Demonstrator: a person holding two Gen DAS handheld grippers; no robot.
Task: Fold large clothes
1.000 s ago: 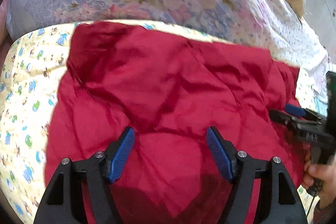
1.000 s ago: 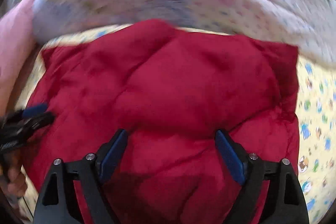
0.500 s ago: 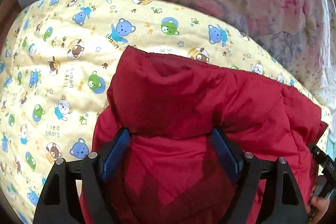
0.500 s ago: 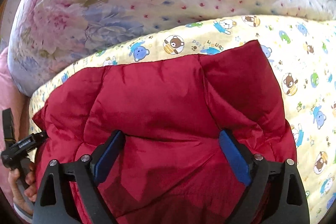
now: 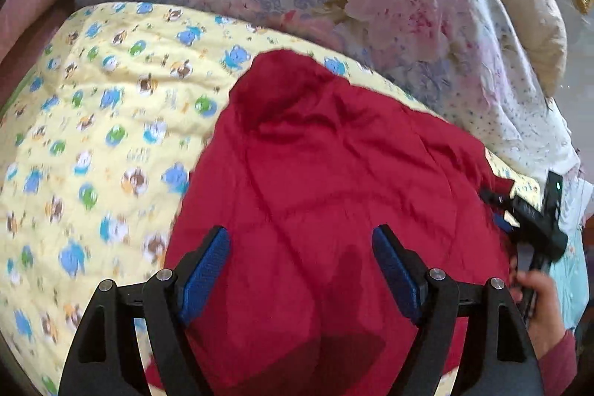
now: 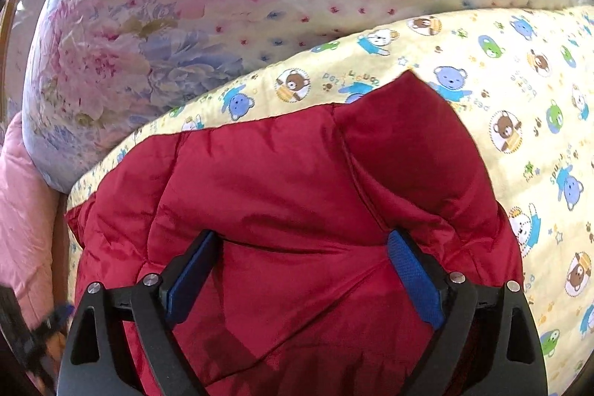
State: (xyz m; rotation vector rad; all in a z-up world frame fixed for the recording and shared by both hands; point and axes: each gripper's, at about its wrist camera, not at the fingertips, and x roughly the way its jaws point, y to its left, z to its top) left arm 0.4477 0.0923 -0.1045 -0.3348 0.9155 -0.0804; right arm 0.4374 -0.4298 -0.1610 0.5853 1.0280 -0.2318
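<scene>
Red padded jacket [image 5: 334, 195] bunched on a yellow bear-print quilt [image 5: 104, 121].
Left wrist view: the left gripper [image 5: 300, 270] hovers spread apart over the jacket; the right gripper [image 5: 527, 214] is at its far edge. Right wrist view: the right gripper [image 6: 302, 279] jaws stand apart over the jacket [image 6: 297, 203], a floral duvet [image 6: 185, 6] behind.

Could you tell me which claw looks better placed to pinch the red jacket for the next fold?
Right claw, probably: its open pads press into a puffy ridge of the red jacket; the left claw hovers over flatter fabric.

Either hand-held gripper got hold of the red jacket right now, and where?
Neither: both hand-held grippers, left and right, are open over the red jacket.
</scene>
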